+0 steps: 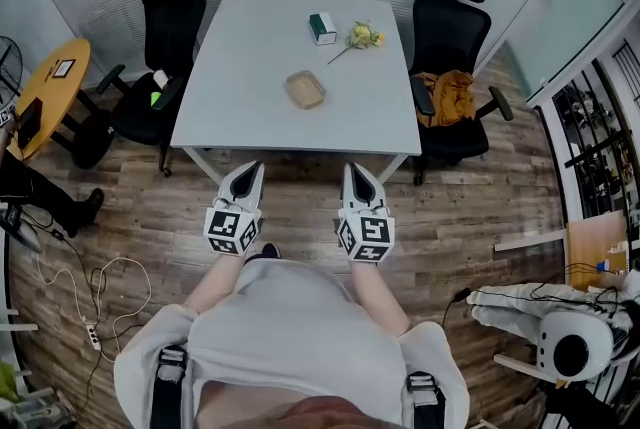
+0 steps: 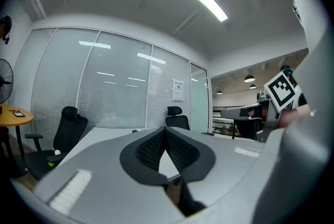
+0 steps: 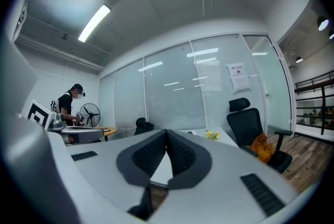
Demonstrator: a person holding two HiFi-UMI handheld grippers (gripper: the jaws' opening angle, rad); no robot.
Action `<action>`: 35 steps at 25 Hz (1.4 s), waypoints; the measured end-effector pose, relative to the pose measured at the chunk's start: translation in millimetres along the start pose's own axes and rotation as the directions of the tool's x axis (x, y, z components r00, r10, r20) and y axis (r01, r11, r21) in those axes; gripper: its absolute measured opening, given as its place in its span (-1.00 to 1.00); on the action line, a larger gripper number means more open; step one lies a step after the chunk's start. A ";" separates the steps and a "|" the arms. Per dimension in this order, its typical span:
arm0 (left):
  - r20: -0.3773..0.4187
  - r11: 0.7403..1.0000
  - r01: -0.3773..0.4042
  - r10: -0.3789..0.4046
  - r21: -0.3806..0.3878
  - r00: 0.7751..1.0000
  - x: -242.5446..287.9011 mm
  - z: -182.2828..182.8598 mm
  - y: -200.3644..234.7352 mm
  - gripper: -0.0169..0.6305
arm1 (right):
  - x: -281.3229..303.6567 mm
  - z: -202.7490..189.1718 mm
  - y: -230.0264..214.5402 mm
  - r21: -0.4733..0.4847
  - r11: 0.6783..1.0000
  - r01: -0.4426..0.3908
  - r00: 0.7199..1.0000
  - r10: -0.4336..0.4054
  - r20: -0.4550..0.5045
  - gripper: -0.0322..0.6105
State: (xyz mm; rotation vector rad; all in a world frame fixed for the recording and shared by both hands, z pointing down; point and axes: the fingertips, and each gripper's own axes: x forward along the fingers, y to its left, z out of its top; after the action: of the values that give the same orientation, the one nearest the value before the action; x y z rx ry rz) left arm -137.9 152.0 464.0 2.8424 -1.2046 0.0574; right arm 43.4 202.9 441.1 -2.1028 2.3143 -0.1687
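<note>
I stand before a white table [image 1: 250, 117] with both grippers held side by side over the wood floor, short of its near edge. My left gripper [image 1: 257, 165] is shut, its black pads meeting at the tip, with nothing between them; the left gripper view shows the same for that gripper [image 2: 166, 130]. My right gripper [image 1: 351, 167] is likewise shut and empty, seen again as the right gripper [image 3: 167, 132] in its own view. On the table lie a tan shallow dish [image 1: 305, 89], a green and white box [image 1: 322, 28] and a sprig of yellow flowers [image 1: 364, 36].
Black office chairs [image 1: 165, 37] [image 1: 448, 47] flank the table; the right one holds an orange garment [image 1: 447, 95]. A round wooden table [image 1: 50, 87] and a fan [image 3: 90, 113] stand left. Cables and a power strip [image 1: 90, 332] lie on the floor. A person [image 3: 69, 108] stands far left.
</note>
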 end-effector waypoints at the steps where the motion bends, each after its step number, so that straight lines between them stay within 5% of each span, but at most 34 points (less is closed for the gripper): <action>1: -0.001 1.000 0.000 0.000 0.001 1.000 2.4 -0.7 0.0 -0.92 | 1.4 -0.5 -1.7 0.000 1.000 0.000 1.000 0.000 -0.001 -0.87; 13: -0.005 1.000 0.012 -0.013 -0.022 1.000 75.1 -10.9 33.8 -0.92 | 66.1 -8.4 -31.1 0.004 1.000 0.011 1.000 -0.011 -0.012 -0.87; 26: -0.011 0.996 0.089 -0.089 -0.009 0.996 225.0 -5.8 128.4 -0.92 | 236.3 1.9 -69.2 0.002 0.998 0.068 0.997 -0.068 -0.020 -0.87; 35: 0.021 0.997 0.074 -0.074 -0.003 0.997 294.2 8.9 195.6 -0.92 | 328.2 6.7 -83.1 -0.011 0.998 0.063 0.997 -0.063 -0.045 -0.87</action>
State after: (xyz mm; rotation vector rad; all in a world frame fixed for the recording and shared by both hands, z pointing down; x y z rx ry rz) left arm -73.9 -195.2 478.2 2.8884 -1.1008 0.0221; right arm 94.1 -131.2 462.9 -2.2012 2.2790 -0.2086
